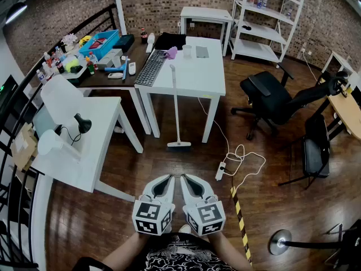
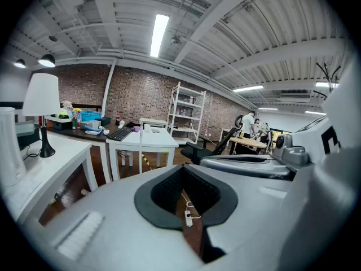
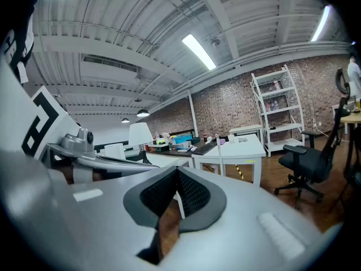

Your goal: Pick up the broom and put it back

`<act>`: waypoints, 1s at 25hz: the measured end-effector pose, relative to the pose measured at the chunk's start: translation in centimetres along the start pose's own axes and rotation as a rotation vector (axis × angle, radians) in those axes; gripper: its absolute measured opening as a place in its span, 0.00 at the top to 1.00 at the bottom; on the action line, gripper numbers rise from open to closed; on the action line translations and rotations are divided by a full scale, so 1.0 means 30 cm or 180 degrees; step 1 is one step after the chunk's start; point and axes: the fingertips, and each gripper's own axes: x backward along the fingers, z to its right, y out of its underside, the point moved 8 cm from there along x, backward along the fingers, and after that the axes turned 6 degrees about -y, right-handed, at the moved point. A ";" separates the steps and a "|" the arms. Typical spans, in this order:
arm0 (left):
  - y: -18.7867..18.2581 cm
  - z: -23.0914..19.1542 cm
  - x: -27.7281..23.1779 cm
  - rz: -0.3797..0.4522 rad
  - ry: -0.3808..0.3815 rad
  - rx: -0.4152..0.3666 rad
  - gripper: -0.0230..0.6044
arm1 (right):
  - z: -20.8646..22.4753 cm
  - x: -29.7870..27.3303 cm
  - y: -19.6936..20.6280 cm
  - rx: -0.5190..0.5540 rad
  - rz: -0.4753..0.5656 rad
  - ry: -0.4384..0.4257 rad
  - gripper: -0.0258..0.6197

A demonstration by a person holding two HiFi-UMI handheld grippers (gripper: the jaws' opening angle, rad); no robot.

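While the left gripper (image 1: 167,178) and right gripper (image 1: 186,178) sit side by side low over the wooden floor (image 1: 113,208), each has its jaws pressed together with nothing between them. Just ahead, to the right: power strip (image 1: 220,171) with looped cable. Further on, well apart from both grippers, the broom (image 1: 175,106) stands near upright, head on the floor, handle against the white table (image 1: 211,78). Judgement: pick-up not yet begun; approach, grasp, carry and placing all remain. Where "back" is, unclear.
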 end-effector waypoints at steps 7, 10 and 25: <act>-0.039 -0.037 -0.114 0.0047 -0.0010 0.0038 0.96 | 0.085 -0.082 -0.033 0.0077 -0.0004 0.0003 0.96; -0.062 -0.070 -0.172 0.0058 0.0019 0.0058 0.96 | 0.123 -0.137 -0.046 0.0081 -0.0004 0.0036 0.96; -0.250 -0.365 -0.473 0.0059 0.0215 0.0070 0.96 | 0.261 -0.528 -0.156 0.0021 -0.0079 0.0249 0.96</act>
